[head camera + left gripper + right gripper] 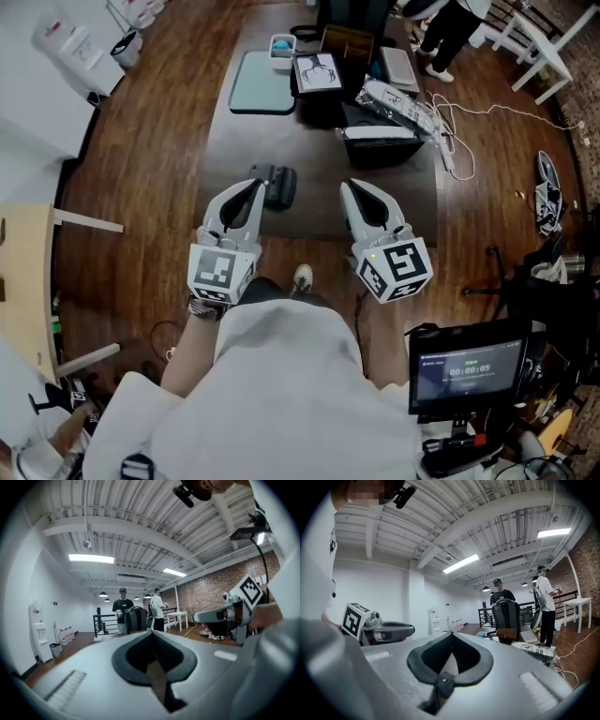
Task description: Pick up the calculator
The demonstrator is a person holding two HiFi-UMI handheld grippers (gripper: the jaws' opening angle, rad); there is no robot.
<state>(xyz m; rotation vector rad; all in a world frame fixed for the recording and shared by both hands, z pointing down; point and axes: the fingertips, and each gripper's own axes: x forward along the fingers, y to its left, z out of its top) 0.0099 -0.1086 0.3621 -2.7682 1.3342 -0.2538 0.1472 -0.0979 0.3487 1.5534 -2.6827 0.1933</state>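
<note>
Black calculator [275, 185], pale teal mat [262, 82], dark brown table [319, 202]

Head camera overhead, facing steeply down on table [309, 159], left gripper [255, 186] and right gripper [350, 187] near at frame centre, each gripper's camera close behind own jaws, facing level across room, sharing two standing people [123, 605], chair back [135, 619], each catching other gripper sidelong.
</note>
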